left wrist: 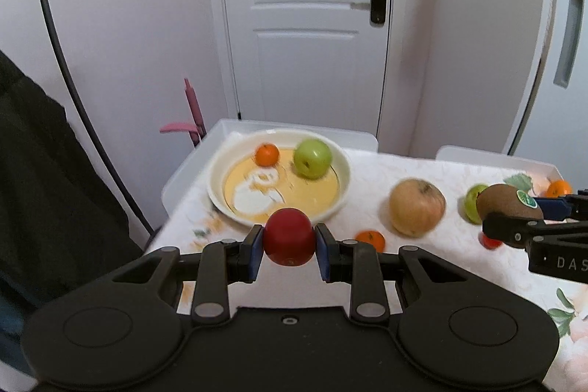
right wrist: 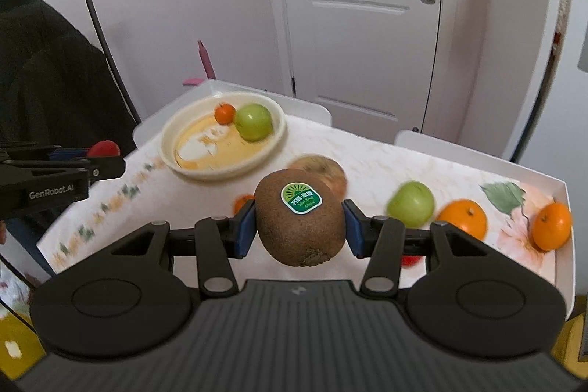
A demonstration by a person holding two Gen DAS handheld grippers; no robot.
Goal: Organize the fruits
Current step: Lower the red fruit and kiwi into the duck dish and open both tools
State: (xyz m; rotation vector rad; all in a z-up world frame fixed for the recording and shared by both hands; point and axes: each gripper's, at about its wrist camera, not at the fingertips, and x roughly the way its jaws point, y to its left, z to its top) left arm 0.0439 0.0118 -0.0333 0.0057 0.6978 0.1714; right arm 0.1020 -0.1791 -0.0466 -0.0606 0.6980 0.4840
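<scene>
My left gripper [left wrist: 289,239] is shut on a small red fruit [left wrist: 289,234], held above the table just in front of the cream plate [left wrist: 220,171]. The plate holds a green apple [left wrist: 312,158] and a small orange [left wrist: 267,154]. My right gripper [right wrist: 299,226] is shut on a brown kiwi [right wrist: 300,226] with a green sticker, lifted over the table; the kiwi [left wrist: 509,204] also shows at the right of the left wrist view. A tan apple [left wrist: 417,207], a small orange [left wrist: 371,240] and a green apple [right wrist: 411,204] lie on the cloth.
Two oranges [right wrist: 465,217] [right wrist: 551,226] lie at the right end of the white tray table [right wrist: 562,245]. A small red fruit [right wrist: 411,260] peeks out under my right gripper. A white door [left wrist: 305,24] stands behind, a dark garment on a rack [left wrist: 47,10] at the left.
</scene>
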